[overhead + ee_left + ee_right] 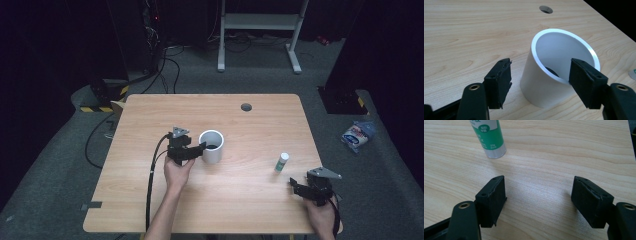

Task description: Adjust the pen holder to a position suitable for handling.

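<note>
White cup (211, 145) upright near the middle of the wooden surface (250, 200), open end up, something dark at its bottom in the left gripper view. Left tongs (192, 149) right at the cup's left side, jaws apart and straddling the near wall: in the left gripper view one jaw outside the cup (554, 67) on bare wood, the other reaching over the rim into the opening; contact with the wall hard to judge. Left hand (177, 172) wrapped round the tongs' body just nearer than the cup, black cable (150, 185) trailing from there toward the near edge of the surface.

Glue stick (282, 162) standing upright to the right of the cup, well apart from it, white body with a green cap end up. Round hole (246, 107) in the surface beyond the cup, toward the far edge.

Right tongs (300, 187) farther right of the cup and nearer than the glue stick, close to the near right corner, held by the right hand (320, 210). Jaws wide apart with bare wood between them in the right gripper view, glue stick (489, 138) ahead and off to one side, green-and-white label showing.

Off the surface, right of the cup, a small packet (357, 135) lying on the grey floor.
</note>
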`<state>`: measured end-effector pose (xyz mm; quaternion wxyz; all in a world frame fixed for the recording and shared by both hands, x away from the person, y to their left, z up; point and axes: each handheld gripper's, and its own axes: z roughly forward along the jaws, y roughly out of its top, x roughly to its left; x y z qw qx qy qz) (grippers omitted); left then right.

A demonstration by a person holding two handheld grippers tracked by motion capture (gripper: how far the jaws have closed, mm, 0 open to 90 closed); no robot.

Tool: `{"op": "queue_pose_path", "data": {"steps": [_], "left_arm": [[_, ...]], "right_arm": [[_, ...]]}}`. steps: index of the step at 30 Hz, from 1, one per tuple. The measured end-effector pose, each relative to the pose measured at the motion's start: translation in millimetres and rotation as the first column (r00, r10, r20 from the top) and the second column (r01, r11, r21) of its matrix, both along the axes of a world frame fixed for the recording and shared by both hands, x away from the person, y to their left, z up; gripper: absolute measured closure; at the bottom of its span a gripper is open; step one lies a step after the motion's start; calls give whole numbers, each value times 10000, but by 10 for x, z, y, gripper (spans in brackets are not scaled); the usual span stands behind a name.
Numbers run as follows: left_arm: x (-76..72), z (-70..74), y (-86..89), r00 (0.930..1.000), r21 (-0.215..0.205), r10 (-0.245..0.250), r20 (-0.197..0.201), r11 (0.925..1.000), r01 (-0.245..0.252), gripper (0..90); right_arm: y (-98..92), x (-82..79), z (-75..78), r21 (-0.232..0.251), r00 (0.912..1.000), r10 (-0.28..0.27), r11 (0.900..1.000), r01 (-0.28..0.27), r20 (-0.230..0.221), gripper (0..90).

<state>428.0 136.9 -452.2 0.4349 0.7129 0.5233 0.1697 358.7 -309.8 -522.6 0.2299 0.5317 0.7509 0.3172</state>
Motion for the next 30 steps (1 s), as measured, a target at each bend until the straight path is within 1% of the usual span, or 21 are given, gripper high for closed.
{"op": "queue_pose_path", "data": {"steps": [4,10,19,21,23,30], "left_arm": [[8,-2,-20,10000,13,24,74,10000,-24,365],[32,-27,-55,10000,4,-12,-17,10000,12,390],[68,-58,-104,9999,14,126,-112,9999,-126,412],[66,-59,-115,10000,81,82,-41,9999,-82,425],[68,-61,-123,10000,77,39,-55,10000,-38,438],[63,-66,-161,9999,-23,-136,-25,9999,136,486]], "right_arm": [[0,0,0,2,10000,1,10000,-1,1,276],[1,2,0,1,10000,3,10000,-3,0,276],[1,2,0,1,10000,5,10000,-5,2,276],[1,2,0,0,10000,5,10000,-5,2,276],[1,2,0,0,10000,5,10000,-5,2,276],[1,2,0,1,10000,2,10000,-2,0,276]]}}
